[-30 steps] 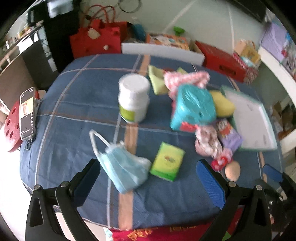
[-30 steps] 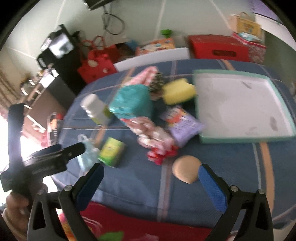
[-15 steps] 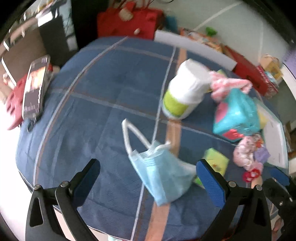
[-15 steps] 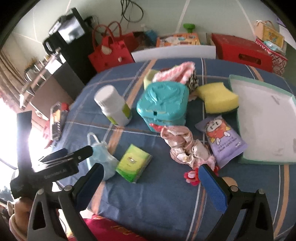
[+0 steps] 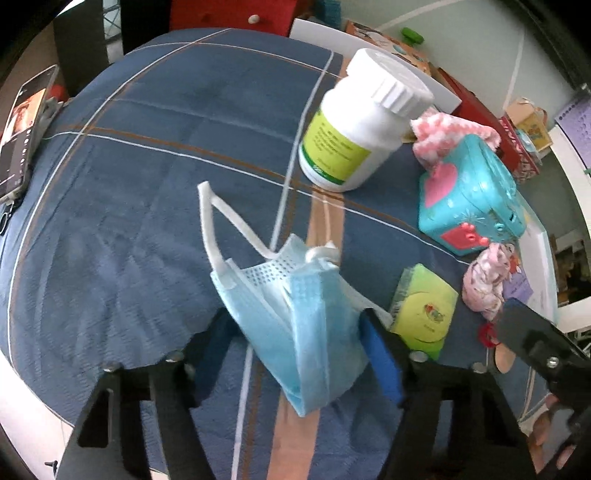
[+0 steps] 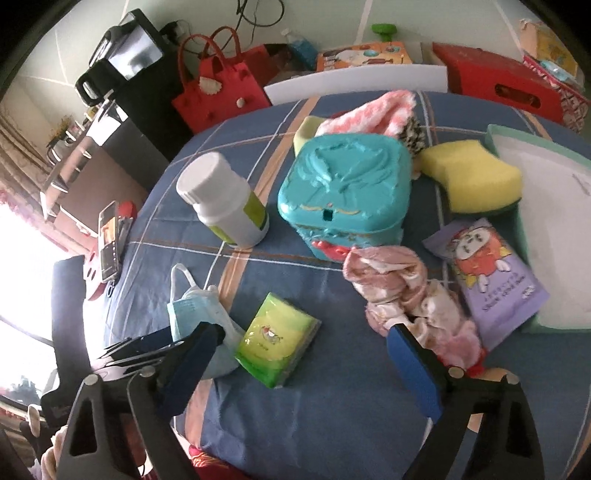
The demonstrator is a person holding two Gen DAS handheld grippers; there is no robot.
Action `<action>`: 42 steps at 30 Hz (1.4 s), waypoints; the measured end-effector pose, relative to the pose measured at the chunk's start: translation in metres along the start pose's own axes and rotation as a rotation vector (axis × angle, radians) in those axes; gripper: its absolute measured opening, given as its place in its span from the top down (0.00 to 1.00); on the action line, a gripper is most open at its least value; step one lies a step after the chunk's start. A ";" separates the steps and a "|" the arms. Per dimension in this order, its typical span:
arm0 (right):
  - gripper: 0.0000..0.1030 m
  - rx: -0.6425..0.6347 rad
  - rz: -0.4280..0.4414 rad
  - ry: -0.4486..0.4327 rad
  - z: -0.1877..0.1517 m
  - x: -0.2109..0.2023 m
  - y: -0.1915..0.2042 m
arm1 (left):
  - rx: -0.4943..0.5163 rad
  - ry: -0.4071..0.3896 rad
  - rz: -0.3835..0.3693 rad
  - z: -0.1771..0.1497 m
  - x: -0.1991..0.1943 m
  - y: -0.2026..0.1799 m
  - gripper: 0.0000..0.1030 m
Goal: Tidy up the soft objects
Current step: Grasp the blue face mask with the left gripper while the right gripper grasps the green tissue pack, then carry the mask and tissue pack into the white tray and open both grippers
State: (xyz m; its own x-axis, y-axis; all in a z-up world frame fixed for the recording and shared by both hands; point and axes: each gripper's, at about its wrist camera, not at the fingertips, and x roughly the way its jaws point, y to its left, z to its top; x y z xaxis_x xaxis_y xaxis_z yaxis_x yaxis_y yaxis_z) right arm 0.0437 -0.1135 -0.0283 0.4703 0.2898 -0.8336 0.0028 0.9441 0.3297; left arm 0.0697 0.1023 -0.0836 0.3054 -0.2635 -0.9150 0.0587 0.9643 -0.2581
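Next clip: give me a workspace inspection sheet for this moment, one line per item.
Surface: blue plaid tablecloth, crowded.
Job's things: blue face mask, green tissue pack, pink scrunchie, yellow sponge, pink sock.
Clutter: white pill bottle, teal box, purple packet, teal-rimmed tray.
Grippers: left gripper jaws closing around the mask; right gripper open above the table.
Cables: black cords on the wall.
Surroundings: red bag, phone.
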 end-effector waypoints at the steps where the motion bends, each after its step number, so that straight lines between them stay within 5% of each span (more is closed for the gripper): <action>1: 0.10 -0.003 0.003 0.004 0.000 0.003 0.002 | 0.003 0.003 -0.007 -0.001 0.000 -0.002 0.44; 6: 0.13 -0.009 0.004 0.023 0.002 0.015 0.006 | 0.018 0.015 -0.039 -0.006 0.005 -0.015 0.73; 11: 0.13 -0.014 -0.003 0.042 0.003 0.029 0.012 | -0.040 0.002 -0.082 -0.005 0.009 -0.006 0.87; 34: 0.22 -0.202 -0.123 0.168 -0.005 0.088 0.061 | -0.135 -0.041 -0.076 0.004 0.002 0.047 0.87; 37: 0.33 -0.223 -0.142 0.163 -0.007 0.092 0.068 | -0.127 -0.043 -0.066 0.000 0.001 0.048 0.87; 42: 0.35 -0.222 -0.150 0.149 -0.012 0.088 0.065 | -0.124 -0.033 -0.046 0.003 0.000 0.040 0.87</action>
State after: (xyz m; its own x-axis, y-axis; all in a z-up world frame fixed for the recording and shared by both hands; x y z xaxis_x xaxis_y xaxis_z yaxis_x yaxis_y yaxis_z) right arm 0.0746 -0.0248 -0.0857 0.3441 0.1488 -0.9271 -0.1386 0.9846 0.1066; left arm 0.0752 0.1411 -0.0931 0.3361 -0.3041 -0.8914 -0.0442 0.9403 -0.3375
